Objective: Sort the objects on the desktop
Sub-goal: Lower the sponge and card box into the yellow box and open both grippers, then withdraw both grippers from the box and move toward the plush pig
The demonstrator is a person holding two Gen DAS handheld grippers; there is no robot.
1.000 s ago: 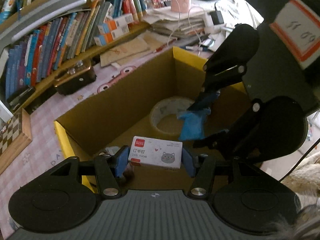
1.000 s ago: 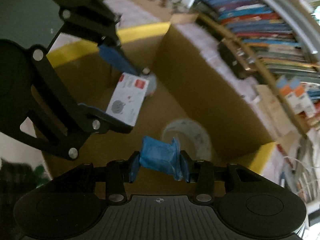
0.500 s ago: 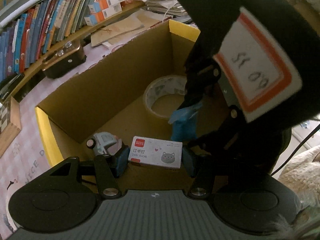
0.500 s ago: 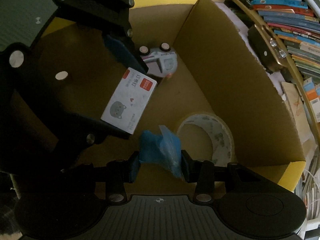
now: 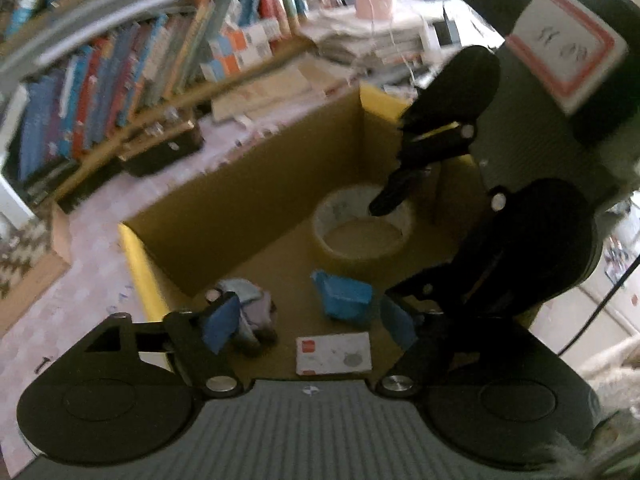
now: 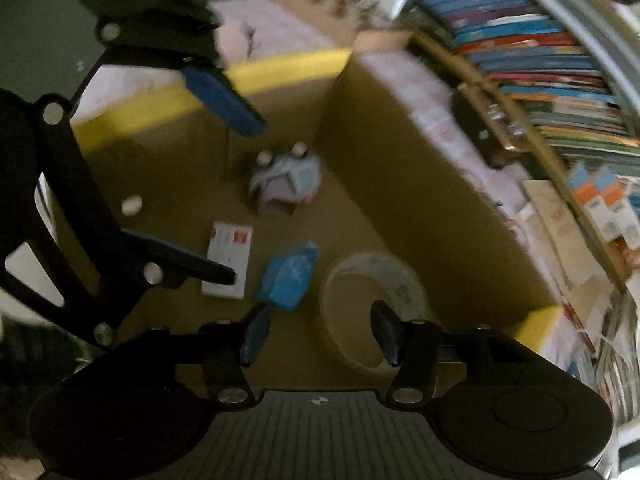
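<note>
I see the staple box (image 5: 334,354) lying flat on the floor of the carton (image 5: 248,196), white face up, between my left tongs (image 5: 308,324) but touching neither pad. Those jaws are opening and grip nothing. In the right view the same staple box (image 6: 228,258) lies left of centre, with one left pad's tip over its near end.

The blue packet (image 5: 344,294) lies crumpled on the carton floor just beyond the staple box. In the right view the blue packet (image 6: 288,278) sits just beyond the left pad of my right tongs (image 6: 318,336); whether it touches that pad I cannot tell. These jaws are opening too, with nothing clamped between them.

The tape roll (image 5: 362,232) lies flat to the far right, beside the packet, with one right finger hanging over it. The toy car (image 5: 252,312) rests near the carton's left wall, partly behind my left pad; the toy car (image 6: 286,182) shows overturned, wheels up, in the right view.

Outside the carton, a pink patterned desk (image 5: 84,264) runs left to a row of books (image 5: 132,76). A dark case (image 5: 160,150) sits before them. Both views are blurred.
</note>
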